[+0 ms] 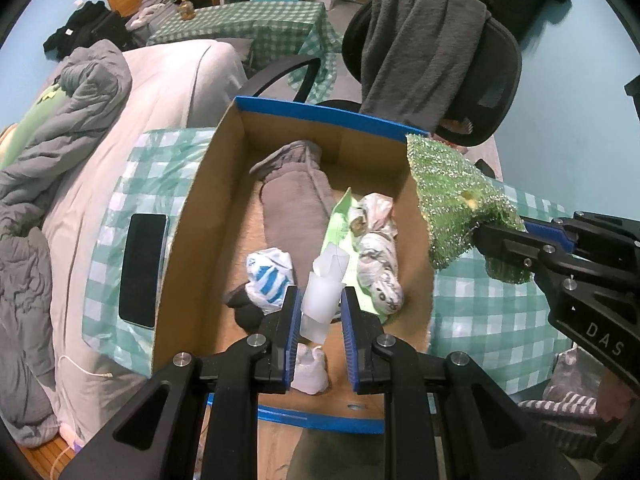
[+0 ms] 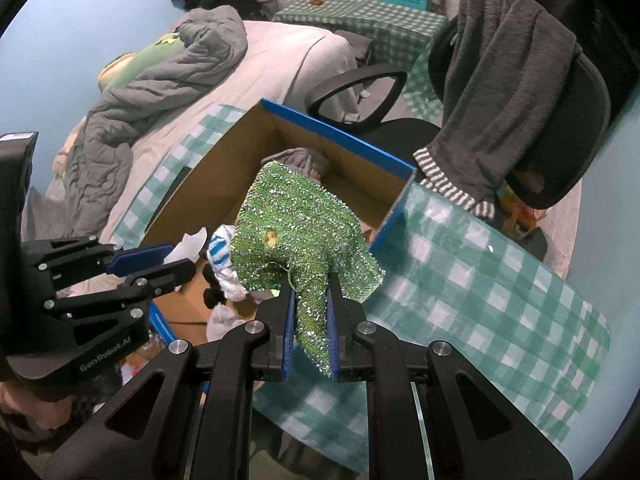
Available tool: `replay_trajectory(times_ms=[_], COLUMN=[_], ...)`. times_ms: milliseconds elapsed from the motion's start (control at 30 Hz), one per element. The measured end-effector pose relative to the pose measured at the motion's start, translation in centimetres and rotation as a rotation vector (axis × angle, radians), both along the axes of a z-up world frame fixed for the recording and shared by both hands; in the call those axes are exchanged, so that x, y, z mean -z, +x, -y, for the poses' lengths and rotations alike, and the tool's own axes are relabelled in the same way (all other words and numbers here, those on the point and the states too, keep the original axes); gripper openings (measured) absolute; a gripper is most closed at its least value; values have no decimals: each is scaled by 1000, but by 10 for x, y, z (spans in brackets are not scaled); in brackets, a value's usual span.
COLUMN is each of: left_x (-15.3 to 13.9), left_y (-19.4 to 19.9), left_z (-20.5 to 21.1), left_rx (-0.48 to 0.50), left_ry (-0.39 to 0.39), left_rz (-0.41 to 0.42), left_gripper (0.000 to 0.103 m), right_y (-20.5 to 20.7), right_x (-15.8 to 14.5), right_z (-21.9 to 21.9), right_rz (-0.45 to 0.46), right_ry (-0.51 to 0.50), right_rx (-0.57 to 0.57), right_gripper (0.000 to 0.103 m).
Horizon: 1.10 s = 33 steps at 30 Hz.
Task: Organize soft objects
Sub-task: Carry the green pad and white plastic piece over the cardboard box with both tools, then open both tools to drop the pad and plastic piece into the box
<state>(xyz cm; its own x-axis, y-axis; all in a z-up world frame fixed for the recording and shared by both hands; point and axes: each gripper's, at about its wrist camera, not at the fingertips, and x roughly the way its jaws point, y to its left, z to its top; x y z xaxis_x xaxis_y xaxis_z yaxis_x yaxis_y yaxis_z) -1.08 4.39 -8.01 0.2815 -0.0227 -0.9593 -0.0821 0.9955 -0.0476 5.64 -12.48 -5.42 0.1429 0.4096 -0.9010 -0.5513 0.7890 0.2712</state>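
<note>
My left gripper [image 1: 320, 304] is holding a white translucent piece [image 1: 322, 300] between narrow jaws above the cardboard box [image 1: 200, 216], my right gripper [image 2: 311, 300] is clamping the green sparkly cloth [image 2: 296, 228], hanging beyond its jaws over the box edge.

"DAS" printed on right gripper [image 1: 486, 236] body, cut off by frame edge. "GenRobot.AI" on left gripper [image 2: 160, 262] body. Teal box label illegible.
</note>
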Motion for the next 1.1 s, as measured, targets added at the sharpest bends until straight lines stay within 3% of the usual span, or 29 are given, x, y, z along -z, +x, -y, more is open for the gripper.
replay_trajectory(times_ms=[867,1033,1100], left_x=[25,25,25], left_y=[13,14,13], left_z=[-33,-36,-37], left_rx=[-52,-56,-59], left_ry=[40,47,48], left_rz=[-68,-78,-81], left_gripper=[23,27,38], right_y=[14,16,15], right_x=[22,23,22], right_z=[-45,-48,-49], right_rz=[-68,-66,-58], right_ry=[-26,-29,-30], right_rx=[-8,-5,-2], right_gripper=[12,20,28])
